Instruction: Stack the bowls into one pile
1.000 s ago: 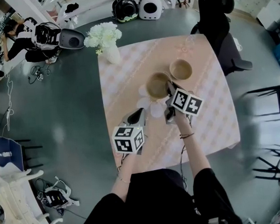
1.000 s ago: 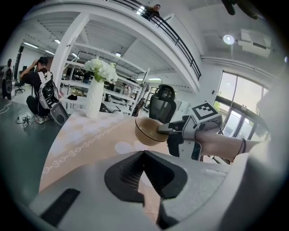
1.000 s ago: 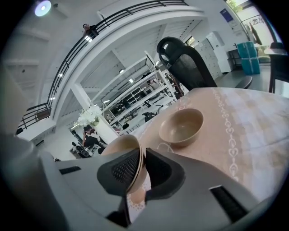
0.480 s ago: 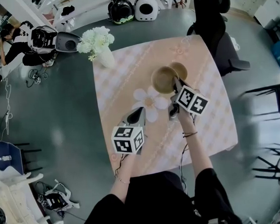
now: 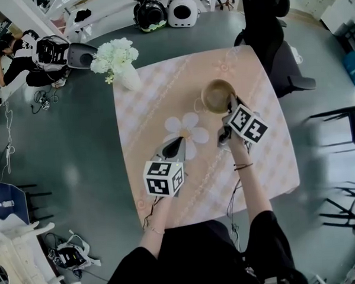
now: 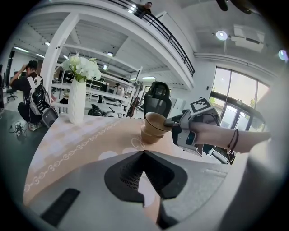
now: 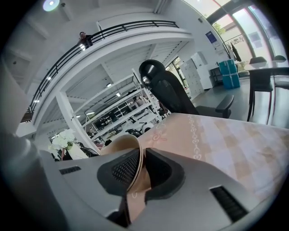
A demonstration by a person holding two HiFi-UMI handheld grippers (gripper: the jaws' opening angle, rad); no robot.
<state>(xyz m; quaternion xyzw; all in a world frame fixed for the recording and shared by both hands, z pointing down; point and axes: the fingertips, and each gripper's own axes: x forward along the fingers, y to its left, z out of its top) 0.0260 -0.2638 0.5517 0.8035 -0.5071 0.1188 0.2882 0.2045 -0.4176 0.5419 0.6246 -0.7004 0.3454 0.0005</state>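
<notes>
**A:** What is my right gripper doing?

**B:** Your right gripper (image 7: 139, 168) is pinching the rim of the upper bowl (image 5: 218, 96). One pad is sitting inside the tan wall and the other outside.

**A:** Is anything lying in that bowl?

**B:** Nothing is showing in it. You are holding it tilted, directly over the lower bowl (image 6: 148, 136), which is standing on the table (image 5: 158, 104). From the left gripper view its base is dipping into the lower one, but I cannot tell whether it is fully seated.

**A:** And my left gripper?

**B:** Your left gripper (image 6: 144, 152) is keeping its jaws pressed together, with nothing between them. It is pointing across the cloth by the white flower print, well apart from both bowls.

**A:** Any other container?

**B:** A white vase (image 5: 130, 77) is holding white flowers (image 5: 113, 53) near the table's far left corner.
</notes>
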